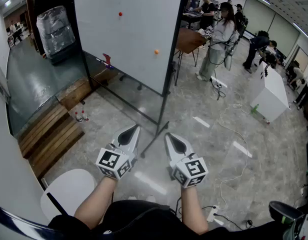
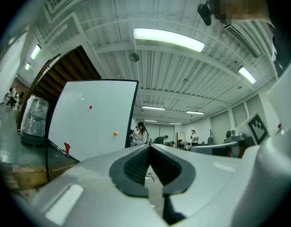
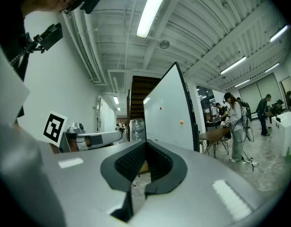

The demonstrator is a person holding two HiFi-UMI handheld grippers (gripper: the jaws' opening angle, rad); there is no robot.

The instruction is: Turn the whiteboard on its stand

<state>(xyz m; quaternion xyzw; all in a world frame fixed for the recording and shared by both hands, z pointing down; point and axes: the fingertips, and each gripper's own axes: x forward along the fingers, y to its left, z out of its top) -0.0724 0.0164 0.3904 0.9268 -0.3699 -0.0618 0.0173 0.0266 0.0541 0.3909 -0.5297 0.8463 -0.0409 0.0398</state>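
Left hand-held gripper (image 1: pixel 134 131) and right hand-held gripper (image 1: pixel 170 138) — both closed, empty — clear of the whiteboard (image 1: pixel 129 29).

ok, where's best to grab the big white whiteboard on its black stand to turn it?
Probably the black vertical frame edge nearest you, approached straight ahead. The white whiteboard face is too broad, and only that thin upright edge would fit between jaws.

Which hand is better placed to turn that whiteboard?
Probably left. The left gripper and right gripper are both shut, empty, short of the whiteboard, but its black near edge sits almost straight ahead of the left one, further aside for the right.
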